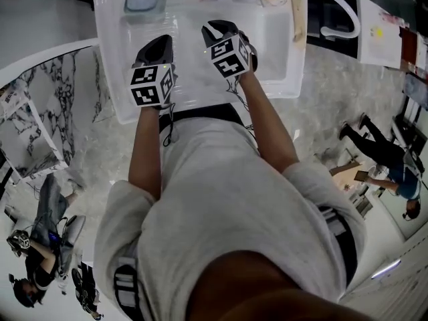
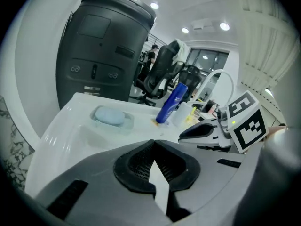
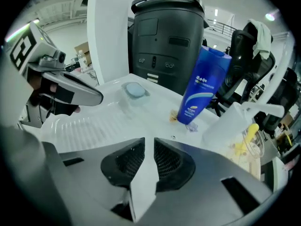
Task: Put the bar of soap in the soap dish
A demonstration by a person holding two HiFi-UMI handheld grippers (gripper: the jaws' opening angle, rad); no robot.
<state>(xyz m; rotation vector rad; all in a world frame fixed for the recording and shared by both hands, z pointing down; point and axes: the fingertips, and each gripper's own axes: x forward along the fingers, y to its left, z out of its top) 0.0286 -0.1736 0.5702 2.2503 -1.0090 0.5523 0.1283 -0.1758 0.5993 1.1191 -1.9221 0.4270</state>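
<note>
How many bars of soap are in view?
1. The soap lies in the dish at the back left corner of the sink. Part of the basin is hidden from view, so another bar could be missed.

floored in pale speckled stone; backed by a tall dark bin, black office chairs beyond; lit by round ceiling lights; white pillar alongside.

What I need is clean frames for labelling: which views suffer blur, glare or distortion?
Head view: heavy fisheye curving, white sink nearly washed out. Left gripper view: dark round vignette, ceiling lamps flare, soap reads clear. Right gripper view: same vignette, blue bottle sharp, straight edges bowed.
</note>
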